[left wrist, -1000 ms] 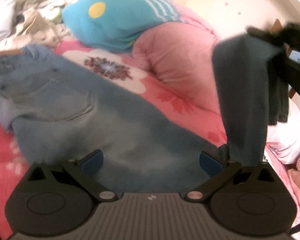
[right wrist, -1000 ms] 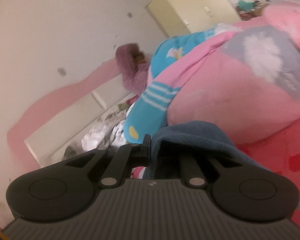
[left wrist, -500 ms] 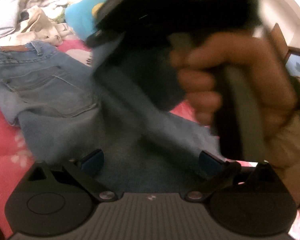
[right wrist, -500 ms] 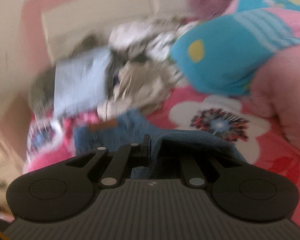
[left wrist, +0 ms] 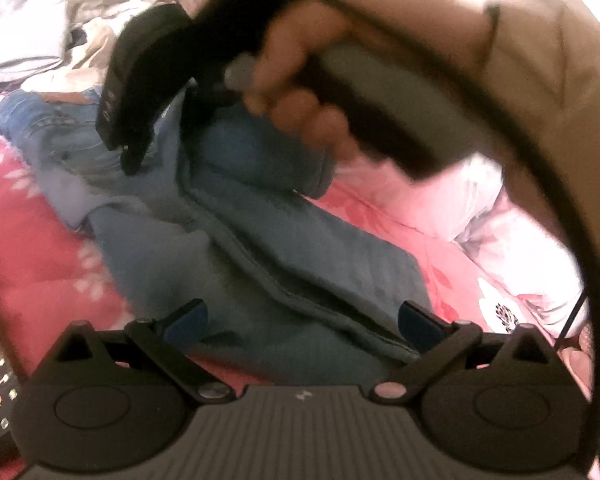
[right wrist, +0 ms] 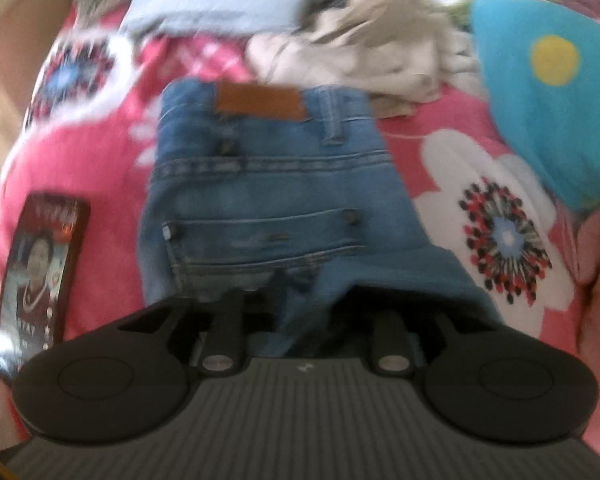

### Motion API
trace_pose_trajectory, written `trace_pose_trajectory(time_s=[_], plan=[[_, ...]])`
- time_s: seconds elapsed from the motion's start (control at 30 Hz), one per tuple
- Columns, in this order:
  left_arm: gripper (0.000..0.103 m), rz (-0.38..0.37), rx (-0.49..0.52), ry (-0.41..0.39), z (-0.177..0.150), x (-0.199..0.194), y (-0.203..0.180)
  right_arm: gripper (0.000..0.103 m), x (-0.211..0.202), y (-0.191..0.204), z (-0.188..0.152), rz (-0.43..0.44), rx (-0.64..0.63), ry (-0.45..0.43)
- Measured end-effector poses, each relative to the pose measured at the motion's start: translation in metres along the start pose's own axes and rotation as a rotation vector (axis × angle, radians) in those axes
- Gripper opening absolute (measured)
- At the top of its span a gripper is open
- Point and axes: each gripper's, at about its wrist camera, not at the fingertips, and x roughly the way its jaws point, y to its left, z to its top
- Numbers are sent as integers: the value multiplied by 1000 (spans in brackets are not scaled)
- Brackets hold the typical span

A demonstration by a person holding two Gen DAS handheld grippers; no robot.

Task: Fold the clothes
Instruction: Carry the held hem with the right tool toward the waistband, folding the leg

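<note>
One pair of blue jeans point(right wrist: 260, 200) lies on the pink floral bedspread point(right wrist: 80, 168), leg folded up over the seat. Two grippers: the left gripper point(left wrist: 300, 316) spread wide above the folded leg, touching nothing; the right gripper point(right wrist: 304, 312) opening, denim between its jaws. One phone point(right wrist: 40, 276) left of the jeans, one turquoise pillow point(right wrist: 548, 92) to their right.

Bedroom: floral bedsheet point(right wrist: 100, 152), pillow point(right wrist: 548, 92), clothes heap point(right wrist: 380, 52).
</note>
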Motion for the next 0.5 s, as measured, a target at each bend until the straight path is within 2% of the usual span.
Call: trace_pose_trajectory(time_s=[0.13, 0.23, 0.33, 0.5], plan=[[102, -4, -9, 14, -4, -3, -1, 52, -4, 24, 17, -42, -95, 104], [102, -2, -9, 24, -8, -2, -5, 55, -15, 32, 20, -44, -113, 127], [102, 13, -5, 27, -11, -1, -9, 59, -32, 30, 18, -21, -78, 99], [102, 23, -36, 11, -8, -1, -11, 76, -49, 25, 19, 15, -10, 55]])
